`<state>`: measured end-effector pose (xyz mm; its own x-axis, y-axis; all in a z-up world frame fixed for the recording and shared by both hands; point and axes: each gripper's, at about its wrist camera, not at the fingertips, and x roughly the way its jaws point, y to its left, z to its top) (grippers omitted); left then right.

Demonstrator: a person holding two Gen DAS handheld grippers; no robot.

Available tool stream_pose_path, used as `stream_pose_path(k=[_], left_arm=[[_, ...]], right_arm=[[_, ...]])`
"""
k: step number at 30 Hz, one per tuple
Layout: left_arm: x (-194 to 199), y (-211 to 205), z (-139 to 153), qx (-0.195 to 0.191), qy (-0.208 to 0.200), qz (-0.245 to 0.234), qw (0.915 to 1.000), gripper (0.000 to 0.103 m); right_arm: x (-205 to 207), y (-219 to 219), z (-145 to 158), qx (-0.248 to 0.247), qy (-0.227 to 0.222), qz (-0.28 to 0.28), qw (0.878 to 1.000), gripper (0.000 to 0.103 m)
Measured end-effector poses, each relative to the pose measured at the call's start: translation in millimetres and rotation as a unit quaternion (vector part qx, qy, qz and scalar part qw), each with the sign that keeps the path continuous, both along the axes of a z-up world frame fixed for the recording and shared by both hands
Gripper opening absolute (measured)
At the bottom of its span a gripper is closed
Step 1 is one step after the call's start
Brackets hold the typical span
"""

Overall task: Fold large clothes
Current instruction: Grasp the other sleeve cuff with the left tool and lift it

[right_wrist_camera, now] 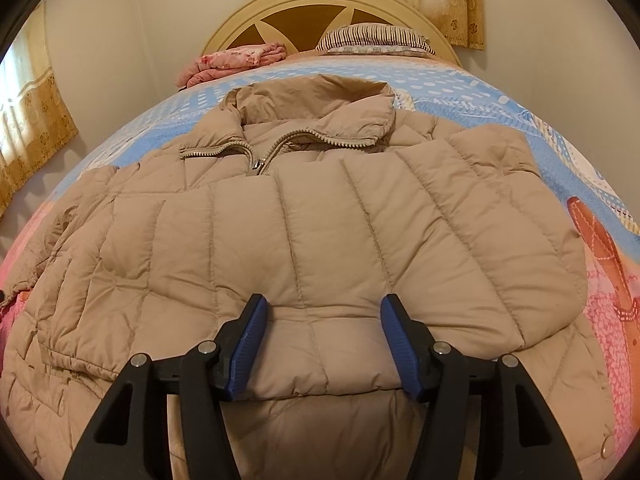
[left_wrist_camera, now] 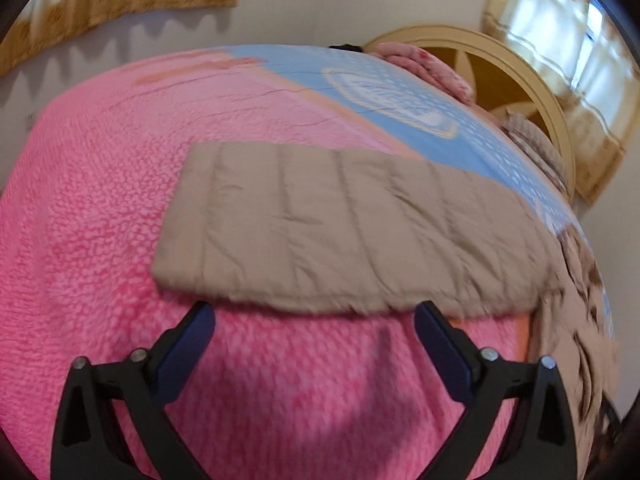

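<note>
Beige puffer jacket (right_wrist_camera: 304,216) is spread on the bed (right_wrist_camera: 500,120), collar toward the frame top. Its folded sleeve lies crosswise, the cuff between the right hand-held gripper (right_wrist_camera: 324,344) jaws, released. Left hand-held gripper (left_wrist_camera: 316,344) is angled down, open, empty, just below the other sleeve (left_wrist_camera: 340,232).

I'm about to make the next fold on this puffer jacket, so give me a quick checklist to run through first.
1. Right hand-held gripper released: cannot tell; the folded sleeve sits between its blue pads, and whether they press is unclear.
2. Left hand-held gripper free: ok; open and empty over the pink blanket.
3. Sleeve laid across the beige puffer jacket: ok; it lies flat over the chest.
4. Zipper: not ok; open at the collar.
5. Other sleeve: not ok; stretched out on the blanket, unfolded.
</note>
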<state>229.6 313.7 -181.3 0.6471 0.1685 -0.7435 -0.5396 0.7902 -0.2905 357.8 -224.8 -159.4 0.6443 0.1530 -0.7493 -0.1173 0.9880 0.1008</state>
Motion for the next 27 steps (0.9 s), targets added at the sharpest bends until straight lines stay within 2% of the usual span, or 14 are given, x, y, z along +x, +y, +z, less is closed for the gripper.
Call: stream_pose_path(k=[4, 7, 9, 10, 11, 17, 23, 27], left_arm=[[12.1, 10.3, -0.3, 0.005, -0.015, 0.025, 0.9996, 0.094], [16.8, 22.7, 0.6, 0.001, -0.03, 0.044, 0.9986, 0.077], [20.1, 21.6, 4.7, -0.002, -0.034, 0.041, 0.9986, 0.046], [22.1, 24.1, 5.3, -0.008, -0.038, 0.032, 0.9987, 0.021], [23.2, 23.1, 7.5, -0.008, -0.041, 0.029, 0.9987, 0.012], [19.0, 13.4, 44.6, 0.047, -0.09, 0.004, 0.9948, 0.007], [27.4, -7.4, 93.2, 0.104, -0.133, -0.042, 0.9848, 0.006], [36.1, -21.9, 124.7, 0.121, -0.157, -0.07, 0.9776, 0.006]], right_arm=[[-0.2, -0.4, 0.1, 0.001, 0.0, 0.001, 1.0, 0.062], [-0.5, 0.0, -0.1, 0.001, 0.0, 0.0, 1.0, 0.062], [-0.4, 0.1, -0.1, 0.001, 0.0, 0.0, 1.0, 0.062], [-0.4, 0.2, -0.1, 0.001, 0.0, 0.0, 1.0, 0.062], [-0.2, 0.5, -0.1, 0.001, 0.0, 0.0, 1.0, 0.062], [-0.4, 0.2, -0.2, 0.001, 0.0, 0.0, 1.0, 0.062], [-0.2, 0.4, -0.1, 0.0, 0.0, 0.0, 1.0, 0.062], [1.4, -1.0, 3.1, 0.011, 0.007, 0.006, 1.0, 0.062]])
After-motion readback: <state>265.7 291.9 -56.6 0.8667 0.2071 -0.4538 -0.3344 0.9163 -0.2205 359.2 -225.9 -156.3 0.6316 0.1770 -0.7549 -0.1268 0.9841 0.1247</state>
